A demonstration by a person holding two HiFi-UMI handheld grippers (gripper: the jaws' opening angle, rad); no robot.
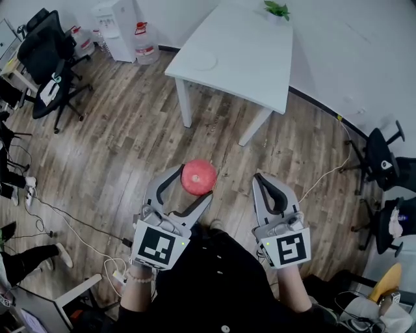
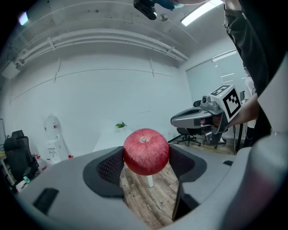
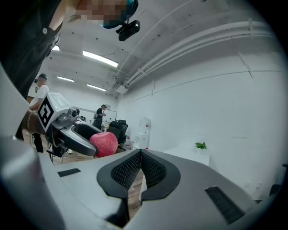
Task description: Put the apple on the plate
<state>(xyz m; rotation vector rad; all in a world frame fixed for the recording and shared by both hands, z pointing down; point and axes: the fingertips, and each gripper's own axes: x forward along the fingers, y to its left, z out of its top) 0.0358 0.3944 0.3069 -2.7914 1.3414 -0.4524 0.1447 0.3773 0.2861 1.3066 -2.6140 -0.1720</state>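
A red apple (image 1: pixel 198 177) is held up over the wooden floor, with my left gripper (image 1: pixel 194 184) shut on it. In the left gripper view the apple (image 2: pixel 146 151) sits between the two dark pads (image 2: pixel 111 167), which press on its sides. My right gripper (image 1: pixel 260 178) hangs beside it at the right, shut with nothing in it; its pads (image 3: pixel 127 170) meet. The right gripper view shows the apple (image 3: pixel 104 143) at the left. A white plate (image 1: pixel 203 62) lies on the white table (image 1: pixel 250 49) ahead, well apart from both grippers.
A small potted plant (image 1: pixel 277 9) stands at the table's far end. Black office chairs stand at the left (image 1: pixel 49 55) and right (image 1: pixel 380 156). A water dispenser (image 1: pixel 117 26) and bottles are at the back left. Cables (image 1: pixel 78 224) run over the floor.
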